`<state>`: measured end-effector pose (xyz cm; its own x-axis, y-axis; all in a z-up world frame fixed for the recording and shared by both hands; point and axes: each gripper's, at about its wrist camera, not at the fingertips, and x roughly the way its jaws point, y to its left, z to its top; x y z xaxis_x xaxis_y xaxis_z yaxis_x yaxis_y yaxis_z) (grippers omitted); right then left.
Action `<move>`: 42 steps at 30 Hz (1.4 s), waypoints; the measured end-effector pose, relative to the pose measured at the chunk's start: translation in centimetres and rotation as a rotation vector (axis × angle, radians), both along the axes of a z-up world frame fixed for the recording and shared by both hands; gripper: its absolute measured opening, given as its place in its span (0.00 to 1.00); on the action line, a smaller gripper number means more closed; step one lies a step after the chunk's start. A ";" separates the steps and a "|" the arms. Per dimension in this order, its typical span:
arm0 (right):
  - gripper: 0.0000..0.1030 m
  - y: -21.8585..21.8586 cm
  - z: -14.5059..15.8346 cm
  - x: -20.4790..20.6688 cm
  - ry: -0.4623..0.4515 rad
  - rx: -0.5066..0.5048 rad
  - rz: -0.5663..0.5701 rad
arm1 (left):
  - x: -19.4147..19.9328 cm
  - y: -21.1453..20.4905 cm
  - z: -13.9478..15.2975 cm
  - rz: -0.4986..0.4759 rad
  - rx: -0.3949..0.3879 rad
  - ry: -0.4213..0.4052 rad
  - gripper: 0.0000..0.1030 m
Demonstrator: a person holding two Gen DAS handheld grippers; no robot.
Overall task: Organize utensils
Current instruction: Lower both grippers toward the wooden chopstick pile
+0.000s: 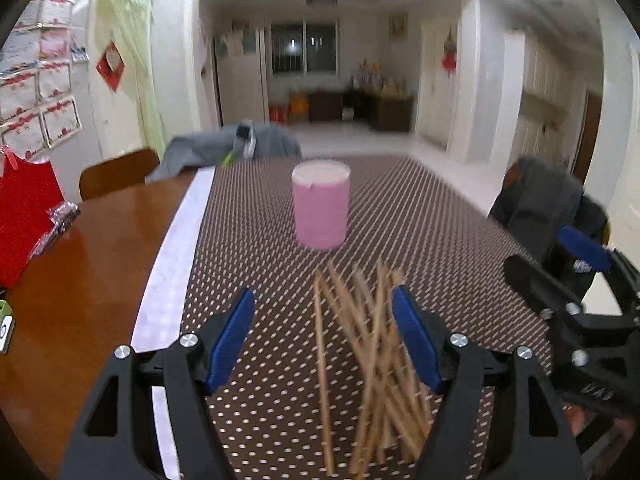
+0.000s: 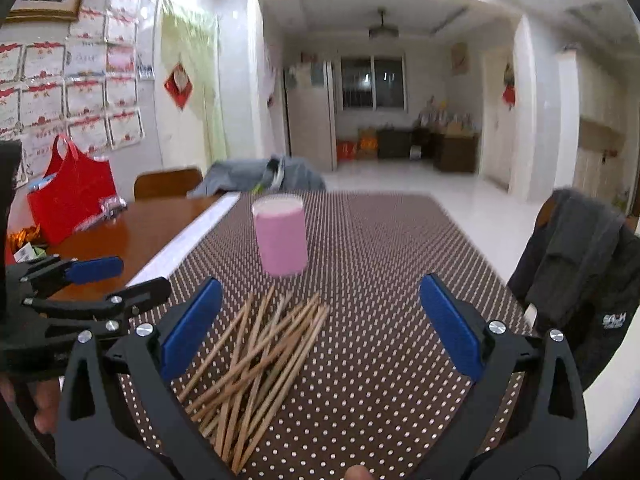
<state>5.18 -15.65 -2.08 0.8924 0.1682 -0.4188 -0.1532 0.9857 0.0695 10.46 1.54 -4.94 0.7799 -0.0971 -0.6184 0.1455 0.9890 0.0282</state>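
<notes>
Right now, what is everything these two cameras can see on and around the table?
chopsticks: a loose pile, too tangled to count, tan wood, on the mat nearest the grippers.
pink cup: one, upright, on the mat beyond the chopsticks.
dotted mat: one, brown with white dots, covering the table's right part.
wooden table: one, reddish brown, bare to the left.
red bag: one, on the table's left edge by the wall.
grey cloth: one, at the far table end.
dark jacket: one, over a chair at right.
left gripper: black with blue pads, open, over the chopsticks.
right gripper: same, open.
</notes>
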 end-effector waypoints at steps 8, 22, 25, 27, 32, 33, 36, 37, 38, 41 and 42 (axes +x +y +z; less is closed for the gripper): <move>0.94 -0.4 -3.4 3.4 0.225 0.011 0.030 | 4.3 -0.1 -4.1 -0.089 0.012 0.258 0.68; 0.94 -3.0 -6.7 5.8 0.427 0.114 0.019 | 9.2 -4.5 -9.3 -0.176 0.045 0.483 0.31; 0.94 -3.0 -6.9 6.0 0.444 0.119 0.026 | 9.8 -4.7 -9.3 -0.179 0.019 0.506 0.24; 0.94 -2.9 -7.1 6.2 0.456 0.127 0.037 | 10.0 -5.0 -9.3 -0.176 0.028 0.511 0.24; 0.94 -3.1 -7.2 6.4 0.465 0.139 0.037 | 10.4 -5.2 -9.1 -0.177 0.012 0.512 0.24; 0.94 -3.2 -7.3 6.4 0.467 0.143 0.037 | 10.5 -5.3 -9.0 -0.176 -0.001 0.510 0.24; 0.94 -3.6 -7.3 6.4 0.471 0.153 0.039 | 10.4 -5.5 -8.6 -0.176 -0.007 0.509 0.24; 0.94 -3.7 -7.3 6.3 0.471 0.153 0.040 | 10.2 -5.3 -8.6 -0.174 -0.002 0.509 0.24; 0.94 -3.8 -7.3 6.4 0.472 0.155 0.042 | 10.1 -5.4 -8.8 -0.171 0.003 0.514 0.24; 0.94 -3.6 -7.1 6.5 0.474 0.154 0.046 | 10.2 -5.7 -9.2 -0.153 0.017 0.517 0.24; 0.94 -3.5 -7.1 6.6 0.474 0.155 0.048 | 10.3 -5.6 -9.2 -0.148 0.006 0.519 0.24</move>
<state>11.76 -19.14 -9.19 0.5995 0.2963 -0.7435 -0.1138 0.9511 0.2872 20.72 -4.09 -14.15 0.3500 -0.1776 -0.9198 0.2797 0.9569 -0.0784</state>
